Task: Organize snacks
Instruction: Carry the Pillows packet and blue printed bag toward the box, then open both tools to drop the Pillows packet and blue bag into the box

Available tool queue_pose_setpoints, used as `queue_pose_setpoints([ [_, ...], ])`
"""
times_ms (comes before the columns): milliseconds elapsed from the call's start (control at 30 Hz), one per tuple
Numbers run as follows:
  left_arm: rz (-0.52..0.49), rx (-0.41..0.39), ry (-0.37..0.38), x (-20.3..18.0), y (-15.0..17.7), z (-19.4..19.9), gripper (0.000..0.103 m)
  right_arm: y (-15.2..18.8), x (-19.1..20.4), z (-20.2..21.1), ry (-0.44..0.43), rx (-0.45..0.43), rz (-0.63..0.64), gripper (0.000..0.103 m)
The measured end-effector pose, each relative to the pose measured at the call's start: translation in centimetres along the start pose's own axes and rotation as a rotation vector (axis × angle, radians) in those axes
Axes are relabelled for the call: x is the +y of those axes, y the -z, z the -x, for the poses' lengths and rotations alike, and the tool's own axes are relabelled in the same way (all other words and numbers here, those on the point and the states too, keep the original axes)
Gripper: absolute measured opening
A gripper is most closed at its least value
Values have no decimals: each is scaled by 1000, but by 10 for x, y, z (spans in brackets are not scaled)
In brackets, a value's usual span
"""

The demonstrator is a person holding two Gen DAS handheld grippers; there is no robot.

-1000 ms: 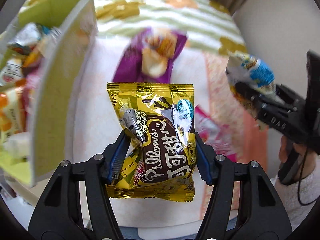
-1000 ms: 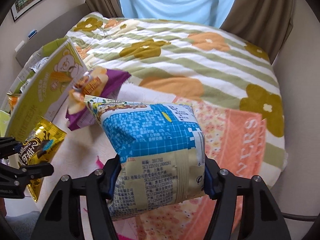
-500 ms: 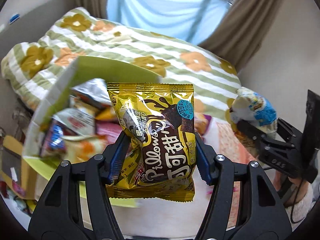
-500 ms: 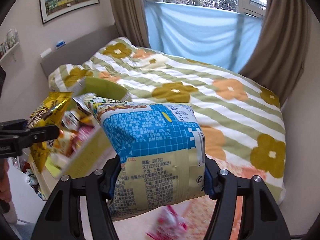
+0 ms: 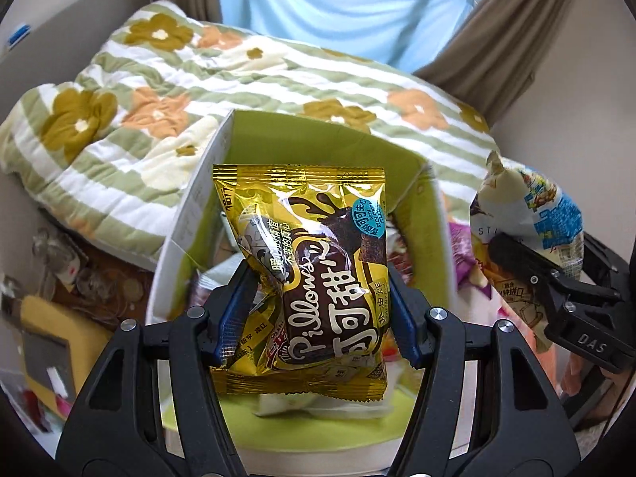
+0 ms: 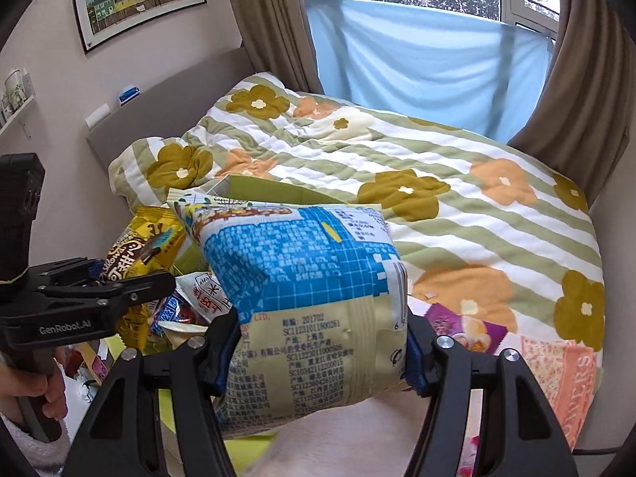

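Green box (image 5: 310, 139) contents mostly hidden behind gold packet (image 5: 314, 262), bedside clutter (image 5: 59, 278) blurred

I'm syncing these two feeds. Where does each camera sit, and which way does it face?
Left wrist: on the left gripper, looking down over its gold packet into the green box; no body part clearly visible.
Right wrist: on the right gripper, facing the bed; a hand shows.
Shared: both packets, box, bed; the blue-and-cream packet too.

Gold foil cocoa pillows packet (image 5: 314, 278) with brown and a teal badge. The other snack bag (image 6: 306, 302) is blue grid over beige. Box (image 5: 318, 147) is lime green inside, quilt (image 6: 437, 183) green-and-white striped with mustard and peach flowers.
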State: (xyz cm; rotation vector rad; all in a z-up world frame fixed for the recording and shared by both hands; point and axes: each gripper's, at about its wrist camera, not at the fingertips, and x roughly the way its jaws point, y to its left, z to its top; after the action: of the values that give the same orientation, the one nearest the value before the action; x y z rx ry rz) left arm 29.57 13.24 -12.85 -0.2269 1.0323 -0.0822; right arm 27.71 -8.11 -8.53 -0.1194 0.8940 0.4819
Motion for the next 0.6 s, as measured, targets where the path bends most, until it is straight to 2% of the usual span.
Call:
queue_pose_setpoints([
  [67,-32,19,-2,4,-3,-9,60,-1,8,-8,13,7,-28,60],
  [133,-71,42,-8,8,-5,-17,65,0,15,-12,30,15,-60,61],
  [200,-119,49,1,9,-5,-23,94,2,20,-16,48,25,-97,60],
  [267,-158,34,0,10,-4,-25,102,4,23,-19,64,38,-129,60],
  [367,-196,41,-13,11,-1,-27,102,7,26,-23,85,65,-154,60],
  [500,-164,34,28,21,7,-20,102,9,25,-26,89,85,-183,60],
  [600,-142,14,-11,30,15,-9,102,9,26,-28,90,85,-186,60],
])
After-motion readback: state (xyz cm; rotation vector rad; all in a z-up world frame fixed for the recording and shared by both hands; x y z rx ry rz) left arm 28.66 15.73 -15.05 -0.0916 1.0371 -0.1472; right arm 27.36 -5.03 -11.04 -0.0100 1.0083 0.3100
